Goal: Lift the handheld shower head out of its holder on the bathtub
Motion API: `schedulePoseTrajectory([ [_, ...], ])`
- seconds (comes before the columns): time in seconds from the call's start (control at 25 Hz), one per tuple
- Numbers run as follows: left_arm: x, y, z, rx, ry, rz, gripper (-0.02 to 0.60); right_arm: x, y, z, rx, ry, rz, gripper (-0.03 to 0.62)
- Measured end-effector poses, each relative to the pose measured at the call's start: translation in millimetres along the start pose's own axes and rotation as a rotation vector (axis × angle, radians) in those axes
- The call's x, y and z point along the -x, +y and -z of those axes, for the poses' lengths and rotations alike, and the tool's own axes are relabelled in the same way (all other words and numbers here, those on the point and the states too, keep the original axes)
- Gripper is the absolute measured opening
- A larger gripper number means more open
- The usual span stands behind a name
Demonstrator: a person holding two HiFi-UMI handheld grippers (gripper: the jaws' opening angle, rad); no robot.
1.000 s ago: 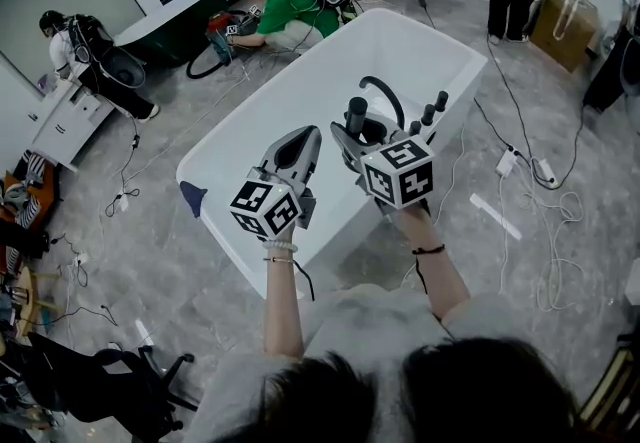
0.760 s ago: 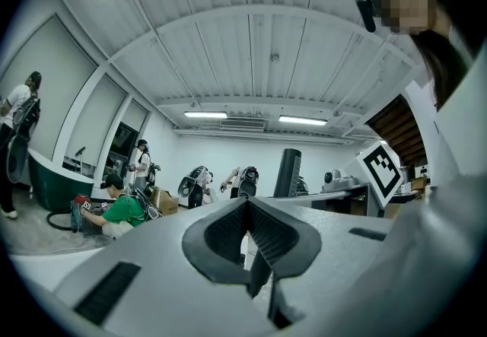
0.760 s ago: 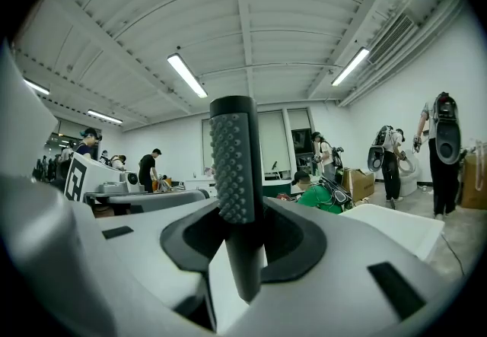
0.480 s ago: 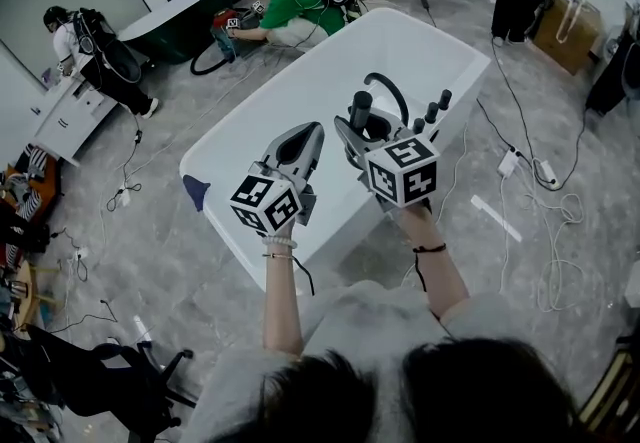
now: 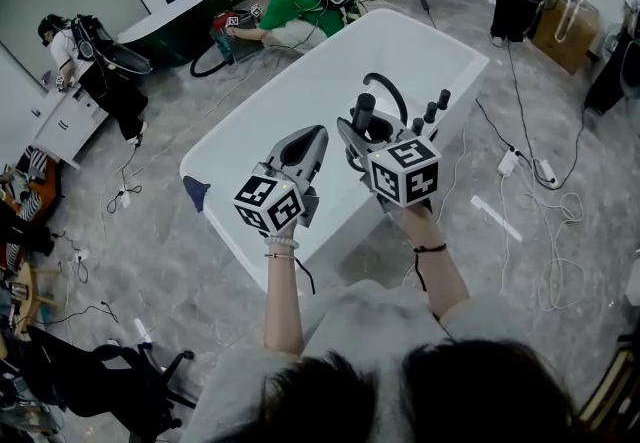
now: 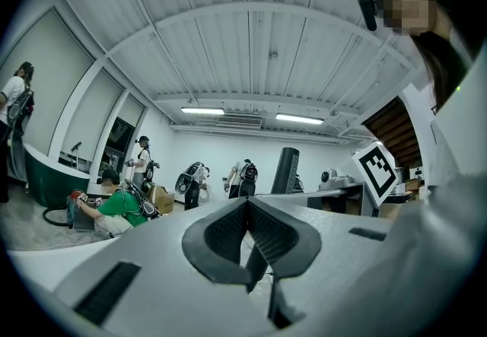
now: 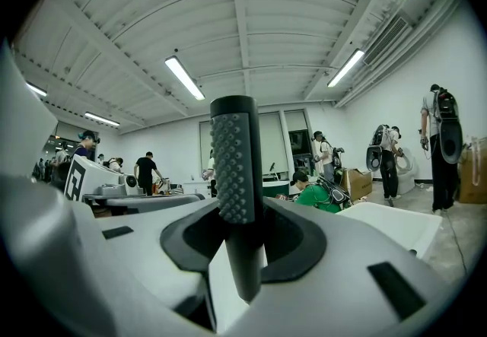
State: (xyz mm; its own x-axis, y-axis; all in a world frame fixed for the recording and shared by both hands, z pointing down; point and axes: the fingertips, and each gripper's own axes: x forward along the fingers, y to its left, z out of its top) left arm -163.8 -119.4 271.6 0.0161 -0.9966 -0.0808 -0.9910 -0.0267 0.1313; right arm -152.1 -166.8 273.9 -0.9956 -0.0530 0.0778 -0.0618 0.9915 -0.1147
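Note:
A white freestanding bathtub (image 5: 250, 126) fills the middle of the head view. On its near right rim stand a black arched faucet (image 5: 388, 89) and black knobs (image 5: 432, 113). The black shower head (image 5: 361, 112) stands upright beside them, its lower end hidden behind my right gripper (image 5: 357, 137), which is shut on it. In the right gripper view the studded shower head (image 7: 233, 157) rises straight up between the jaws of the right gripper (image 7: 240, 225). My left gripper (image 5: 309, 143) hovers over the tub to the left, shut and empty; in its own view the left gripper (image 6: 247, 208) has its pads meeting.
A person in a green shirt (image 5: 290, 13) crouches at the tub's far end, and others stand around the room. Cables and a power strip (image 5: 507, 163) lie on the floor to the right. A black chair base (image 5: 150, 376) stands at the lower left.

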Motion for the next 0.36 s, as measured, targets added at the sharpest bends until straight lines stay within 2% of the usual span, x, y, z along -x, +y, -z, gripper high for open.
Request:
schedulePoseTrajectory([
  [0.36, 2.7, -3.8, 3.7, 0.002, 0.007, 0.007, 0.006, 2.3, 2.9, -1.3, 0.011, -0.012, -0.004, 0.117],
])
